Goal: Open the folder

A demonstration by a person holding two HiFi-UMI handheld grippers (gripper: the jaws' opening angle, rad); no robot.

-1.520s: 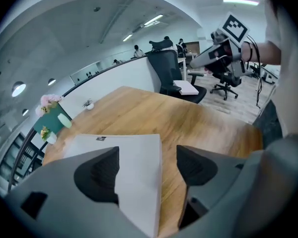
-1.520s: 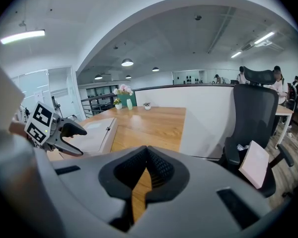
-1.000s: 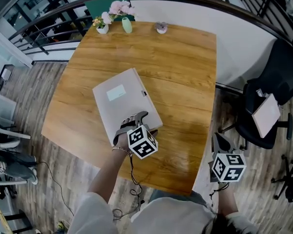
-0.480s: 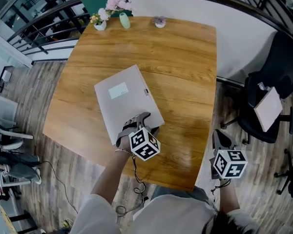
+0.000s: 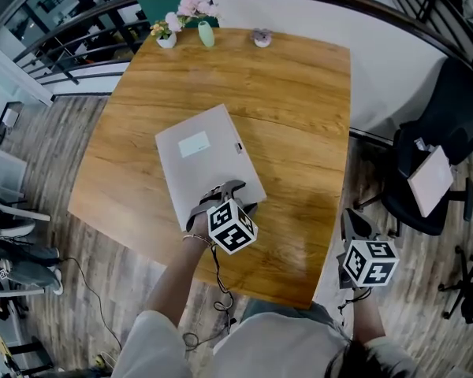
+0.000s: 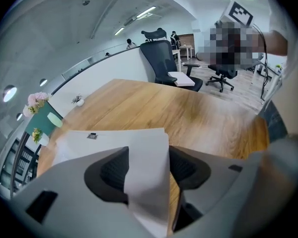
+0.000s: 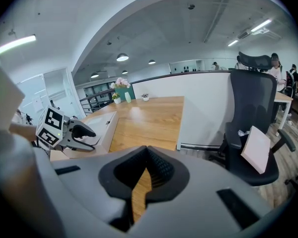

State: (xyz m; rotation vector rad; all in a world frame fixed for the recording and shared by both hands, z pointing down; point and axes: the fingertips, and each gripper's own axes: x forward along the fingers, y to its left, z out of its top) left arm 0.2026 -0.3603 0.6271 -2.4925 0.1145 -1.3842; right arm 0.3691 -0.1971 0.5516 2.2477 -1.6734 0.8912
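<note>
A pale grey folder [image 5: 207, 164] lies shut and flat on the wooden table [image 5: 299, 116], with a white label on its cover and a small clasp on its right edge. My left gripper [image 5: 223, 198] sits at the folder's near edge. In the left gripper view the cover's edge [image 6: 148, 172] lies between the jaws of this gripper [image 6: 149, 151], which have just been closing. The pads do not visibly press on it. From the right gripper view, the left gripper [image 7: 83, 136] straddles the folder's corner [image 7: 103, 125]. My right gripper [image 5: 351, 225] hangs beyond the table's right edge, shut on nothing [image 7: 146, 151].
Pink flowers [image 5: 191, 8], a green vase [image 5: 206, 36] and a small ornament [image 5: 262, 38] line the table's far edge. A black office chair [image 5: 449, 132] with a white pad [image 5: 430, 181] on its seat stands right of the table. A white low wall runs behind.
The left gripper stays at the folder's near edge with its fingers drawn a little closer. The folder and the right gripper have not moved.
</note>
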